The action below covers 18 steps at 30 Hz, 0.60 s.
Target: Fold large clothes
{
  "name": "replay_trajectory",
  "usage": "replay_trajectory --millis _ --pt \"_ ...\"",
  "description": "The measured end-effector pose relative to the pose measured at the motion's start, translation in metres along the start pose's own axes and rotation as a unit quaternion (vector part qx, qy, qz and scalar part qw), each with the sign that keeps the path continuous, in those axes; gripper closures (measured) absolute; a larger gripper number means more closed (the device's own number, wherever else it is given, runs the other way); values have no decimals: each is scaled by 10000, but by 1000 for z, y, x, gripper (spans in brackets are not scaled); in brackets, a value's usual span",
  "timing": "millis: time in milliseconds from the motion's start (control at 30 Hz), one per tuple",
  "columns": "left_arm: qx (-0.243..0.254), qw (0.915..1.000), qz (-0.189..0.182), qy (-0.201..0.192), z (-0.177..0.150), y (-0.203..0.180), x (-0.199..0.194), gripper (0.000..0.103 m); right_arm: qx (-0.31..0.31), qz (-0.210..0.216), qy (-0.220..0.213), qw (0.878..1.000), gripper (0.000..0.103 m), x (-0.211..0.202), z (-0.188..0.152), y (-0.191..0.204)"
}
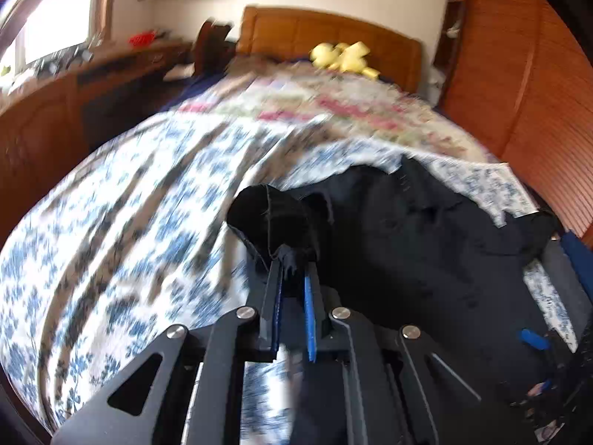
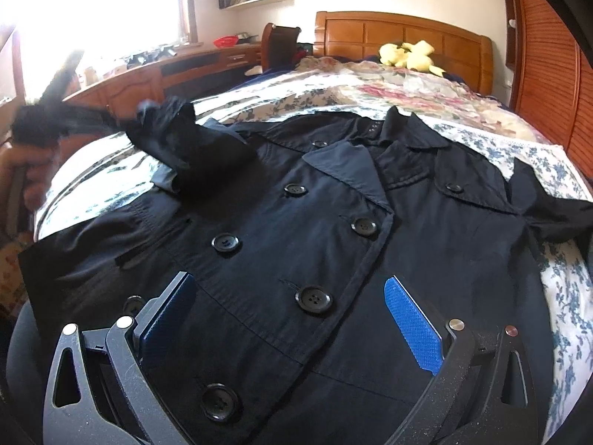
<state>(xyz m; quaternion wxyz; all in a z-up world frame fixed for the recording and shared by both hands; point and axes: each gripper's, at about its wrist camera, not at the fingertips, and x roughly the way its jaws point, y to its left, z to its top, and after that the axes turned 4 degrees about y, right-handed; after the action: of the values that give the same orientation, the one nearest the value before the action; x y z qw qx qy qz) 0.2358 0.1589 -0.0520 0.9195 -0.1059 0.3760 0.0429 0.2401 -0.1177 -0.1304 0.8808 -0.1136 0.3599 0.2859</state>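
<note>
The fold is only just beginning, as far as these views show. A dark double-breasted coat (image 2: 315, 230) lies face up and buttoned on the bed (image 2: 426, 85), spread over the blue floral bedspread (image 1: 122, 222) with its collar toward the headboard and its body still flat and full width. The left hand-held gripper (image 1: 292, 263) is clenched on the end of one sleeve (image 1: 274, 218); in the right wrist view that sleeve (image 2: 185, 141) stands lifted off the bedspread and reaches in over the coat's chest, blurred, so it is probably in motion. The right hand-held gripper (image 2: 292, 307) is released, its blue pads wide apart over the lower front of the coat and grasping nothing. The other sleeve (image 2: 552, 215) lies out to the side, unfolded. Judged from this, laying the first sleeve across, the second sleeve and the folds of the body all remain.
</note>
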Motion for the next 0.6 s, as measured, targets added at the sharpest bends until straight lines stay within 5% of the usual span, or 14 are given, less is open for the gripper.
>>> replay_trajectory --millis 200,400,600 --pt "569 9964 -504 -367 25 -72 -30 97 123 -238 -75 9996 0 -22 1 -12" --pt "1034 9840 -1323 -603 32 -135 -62 97 342 -448 -213 9982 0 -51 3 -29" --pt "1271 9783 -1506 -646 23 -165 -86 97 479 -557 -285 9969 0 -69 6 -38"
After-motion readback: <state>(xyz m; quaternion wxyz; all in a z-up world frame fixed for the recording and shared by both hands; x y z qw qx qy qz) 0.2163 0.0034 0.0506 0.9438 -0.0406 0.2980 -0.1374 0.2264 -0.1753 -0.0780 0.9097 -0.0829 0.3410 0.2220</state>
